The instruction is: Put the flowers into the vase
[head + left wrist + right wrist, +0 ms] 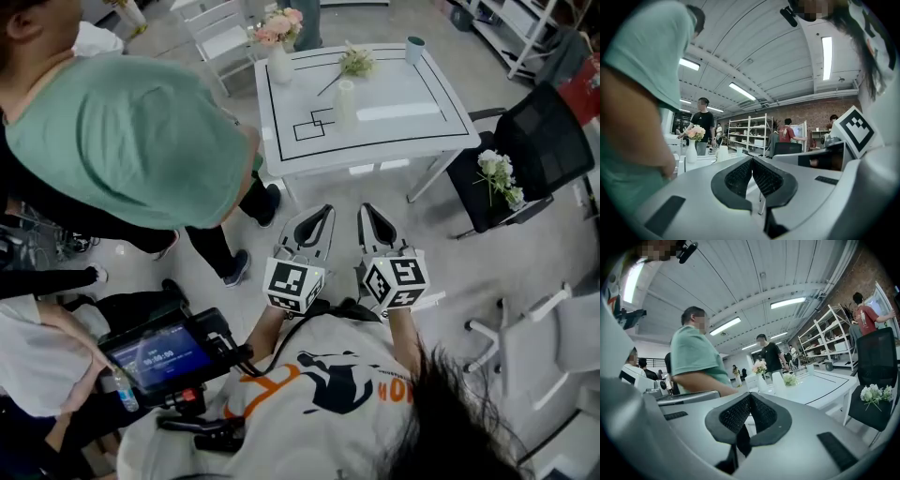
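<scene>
Two loose flower bunches waited. A green-white sprig [356,62] lay on the white rectangular table [412,117] marked with black lines, at twelve o'clock from the grippers. A white bunch [499,176] lay on the black chair [539,136] at two o'clock. A plain white vase [345,103] stood mid-table, with a pink-bloomed vase [279,45] at its eleven o'clock. The left gripper [326,210] and right gripper [365,210] hung over the grey floor [441,253], jaws pressed together on nothing. Orange shirt lettering [398,392] was too cut off to read.
</scene>
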Motion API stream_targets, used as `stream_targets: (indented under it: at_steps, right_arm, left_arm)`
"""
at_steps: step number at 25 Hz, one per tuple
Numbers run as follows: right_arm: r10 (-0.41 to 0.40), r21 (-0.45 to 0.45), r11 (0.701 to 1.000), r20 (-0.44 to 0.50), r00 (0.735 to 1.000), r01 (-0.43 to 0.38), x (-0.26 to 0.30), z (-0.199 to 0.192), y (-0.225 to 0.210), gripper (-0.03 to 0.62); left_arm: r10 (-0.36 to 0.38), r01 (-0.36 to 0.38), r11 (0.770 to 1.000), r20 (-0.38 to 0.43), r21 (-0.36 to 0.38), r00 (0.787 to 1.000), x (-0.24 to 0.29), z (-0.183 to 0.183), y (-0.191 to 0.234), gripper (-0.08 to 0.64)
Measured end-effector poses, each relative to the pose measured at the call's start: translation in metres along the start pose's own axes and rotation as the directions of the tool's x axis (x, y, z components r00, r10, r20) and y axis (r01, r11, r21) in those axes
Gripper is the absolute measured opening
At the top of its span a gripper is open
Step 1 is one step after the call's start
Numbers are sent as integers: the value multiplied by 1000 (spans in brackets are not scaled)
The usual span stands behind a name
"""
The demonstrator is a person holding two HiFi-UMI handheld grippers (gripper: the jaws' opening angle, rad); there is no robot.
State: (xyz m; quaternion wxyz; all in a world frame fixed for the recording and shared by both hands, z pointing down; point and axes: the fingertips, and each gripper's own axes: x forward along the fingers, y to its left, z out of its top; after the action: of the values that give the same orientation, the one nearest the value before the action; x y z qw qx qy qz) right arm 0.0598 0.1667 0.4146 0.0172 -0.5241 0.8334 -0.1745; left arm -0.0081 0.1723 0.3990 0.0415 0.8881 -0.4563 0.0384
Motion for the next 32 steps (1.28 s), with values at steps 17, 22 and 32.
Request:
stream_targets:
  at_steps: [17,22,32]
  right_arm:
    - [-37,14,999,-18,999,37,82,-15,29,11]
    - [-67,37,997,-54,996,69,114,-21,22,11]
    - [-63,31,997,-32,997,64,117,-16,20,11]
  left_arm:
    - [-62,62,998,-32,-4,998,13,-15,87,9]
    - [-91,89,995,-64,-41,994,37,-21,121,9]
    - [-95,93,995,-55,-43,994,37,-28,125,9]
